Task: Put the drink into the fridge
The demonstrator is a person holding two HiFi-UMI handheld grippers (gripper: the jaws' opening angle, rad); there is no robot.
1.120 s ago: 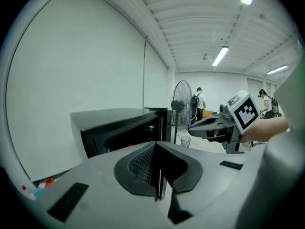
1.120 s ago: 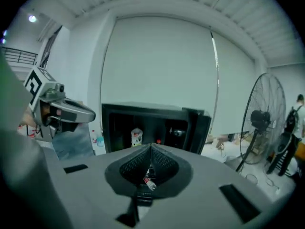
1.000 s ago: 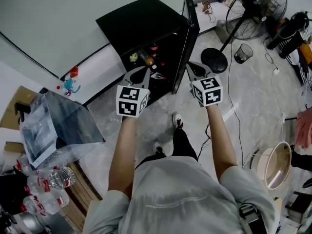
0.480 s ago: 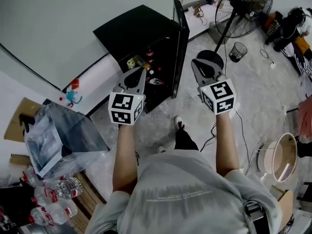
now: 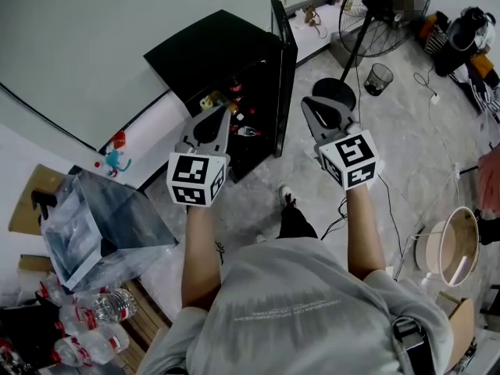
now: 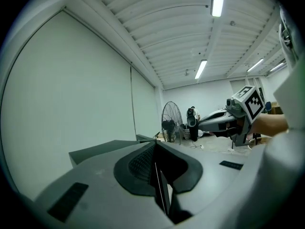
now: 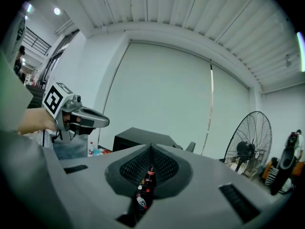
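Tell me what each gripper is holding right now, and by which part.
Nothing is held. The left gripper and the right gripper both have jaws closed together with nothing between. Drinks sit in the open fridge ahead.

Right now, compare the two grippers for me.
In the head view the left gripper overlaps the open fridge; the right gripper lies right of its door, over the fan's base. The right gripper's view shows bottles in the fridge; the left gripper's view shows the fan. Both are shut and empty.
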